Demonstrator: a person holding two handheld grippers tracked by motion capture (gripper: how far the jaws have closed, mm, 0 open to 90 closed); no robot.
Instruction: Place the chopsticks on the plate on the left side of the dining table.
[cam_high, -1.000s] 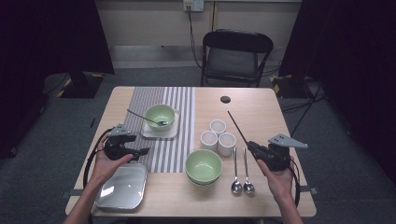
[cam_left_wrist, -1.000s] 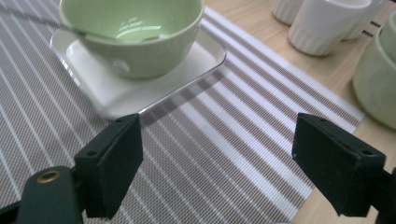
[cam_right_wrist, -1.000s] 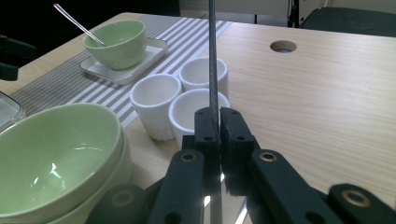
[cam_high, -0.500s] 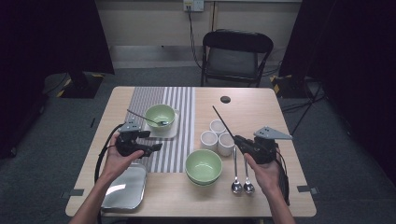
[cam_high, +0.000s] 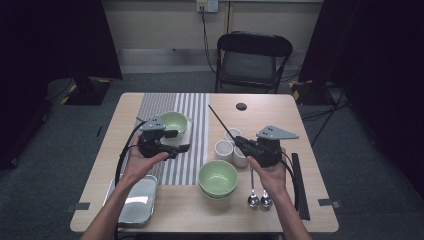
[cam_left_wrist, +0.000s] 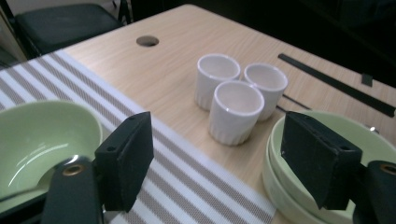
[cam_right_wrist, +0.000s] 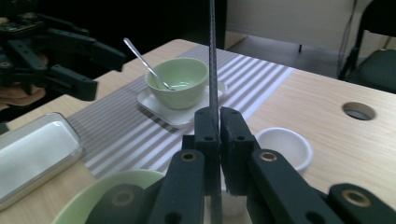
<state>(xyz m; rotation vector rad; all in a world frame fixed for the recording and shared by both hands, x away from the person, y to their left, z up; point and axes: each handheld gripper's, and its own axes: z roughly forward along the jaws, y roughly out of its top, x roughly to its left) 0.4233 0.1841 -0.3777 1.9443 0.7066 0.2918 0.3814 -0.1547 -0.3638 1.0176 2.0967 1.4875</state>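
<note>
My left gripper (cam_high: 179, 142) hovers over the striped runner (cam_high: 192, 107), just in front of the green bowl with a spoon (cam_high: 174, 121). Its jaws point toward three white cups (cam_high: 223, 148). In the left gripper view the left gripper (cam_left_wrist: 218, 144) is open with nothing between the pads; the jaws have just been closing a little. My right gripper (cam_high: 241, 142) sits above the cups, shut on a thin black chopstick (cam_high: 220, 120) that slants up and left. The right gripper view shows the right gripper (cam_right_wrist: 218, 126) clamping that chopstick (cam_right_wrist: 212, 56), which rises straight up.
Stacked green bowls (cam_high: 217, 176) sit at front centre, with two spoons (cam_high: 259, 200) to their right. A steel tray (cam_high: 136, 202) lies at the front left. A black strip (cam_high: 298, 185) lies by the right edge. A chair (cam_high: 252, 60) stands beyond the table.
Both hands have moved inward toward the table's middle and risen. The right gripper carried the chopstick along over the cups. The left jaws have narrowed slightly.
</note>
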